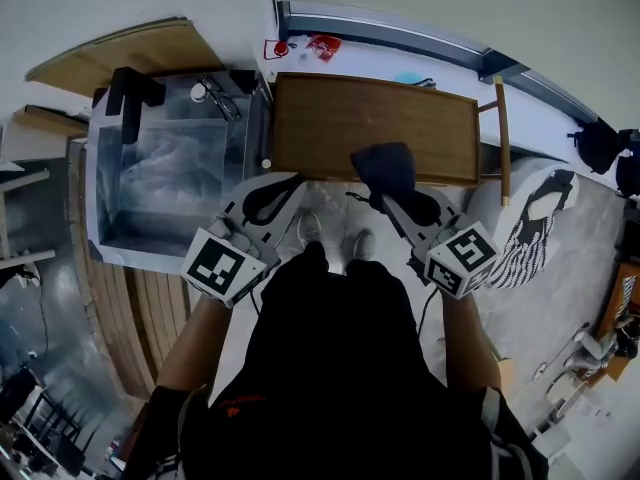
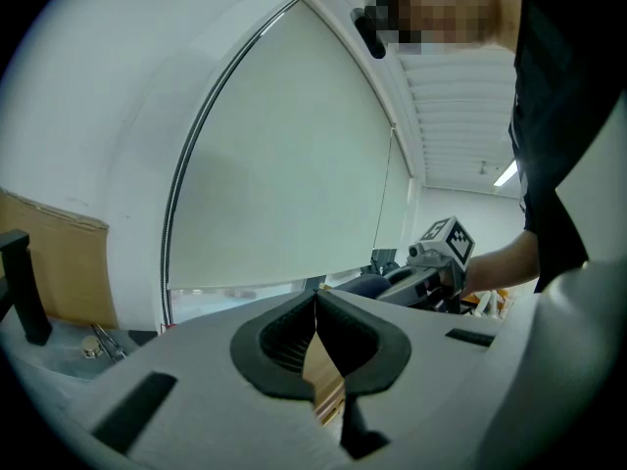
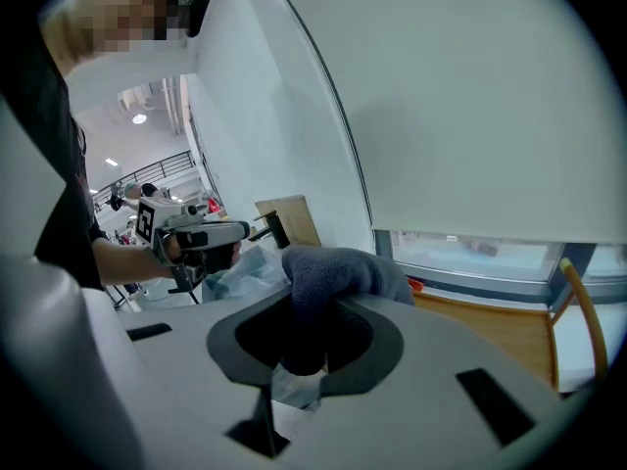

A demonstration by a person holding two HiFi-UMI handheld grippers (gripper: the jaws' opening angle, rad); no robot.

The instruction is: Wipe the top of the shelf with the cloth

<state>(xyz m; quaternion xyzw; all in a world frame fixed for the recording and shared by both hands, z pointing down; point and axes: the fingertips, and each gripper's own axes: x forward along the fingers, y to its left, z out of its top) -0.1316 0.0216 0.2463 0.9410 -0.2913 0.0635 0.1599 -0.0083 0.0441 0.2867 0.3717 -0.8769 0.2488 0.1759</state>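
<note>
My right gripper (image 1: 398, 196) is pinching the dark cloth (image 1: 384, 162), which hangs at the near edge of the wooden shelf top (image 1: 370, 118) — whether it touches the wood I cannot tell. My left gripper (image 1: 268, 198) is pressed together on nothing, beside the shelf's near left corner. I judge the wiping hardly started — nearly the whole top is left.

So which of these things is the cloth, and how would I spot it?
Find the brown wooden shelf top below the window. Over its near edge the right gripper pinches a dark blue-grey fleecy cloth, bunched into a lump. The left gripper beside it is shut on nothing.
</note>
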